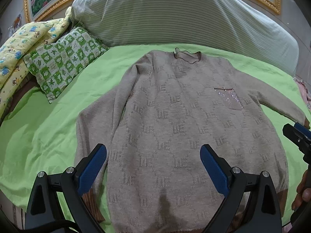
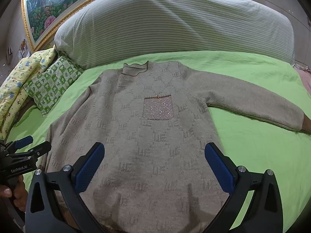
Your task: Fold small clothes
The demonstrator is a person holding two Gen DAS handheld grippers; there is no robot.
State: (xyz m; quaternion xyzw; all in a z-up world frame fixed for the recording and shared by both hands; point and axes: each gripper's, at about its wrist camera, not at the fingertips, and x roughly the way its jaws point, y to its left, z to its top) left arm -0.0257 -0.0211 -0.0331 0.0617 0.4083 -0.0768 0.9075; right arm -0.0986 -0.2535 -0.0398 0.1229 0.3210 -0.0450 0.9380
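Observation:
A beige knit sweater (image 1: 175, 120) with a letter pattern and a sequined chest pocket (image 1: 229, 99) lies flat, front up, on a green sheet (image 1: 48, 132). Its left sleeve (image 1: 93, 128) lies alongside the body; its right sleeve (image 2: 252, 101) stretches out to the right. My left gripper (image 1: 153, 155) is open and empty above the sweater's lower left part. My right gripper (image 2: 154, 154) is open and empty above the lower middle of the sweater (image 2: 145, 136). Each gripper shows at the edge of the other's view: the right one (image 1: 297, 136) and the left one (image 2: 29, 145).
A large striped pillow (image 1: 184, 13) lies behind the sweater's collar. A green checked cushion (image 1: 62, 62) and a yellow printed quilt (image 1: 23, 44) lie at the far left. A gold-framed flower picture (image 2: 42, 13) hangs behind. Pink cloth (image 2: 306, 81) shows at the right edge.

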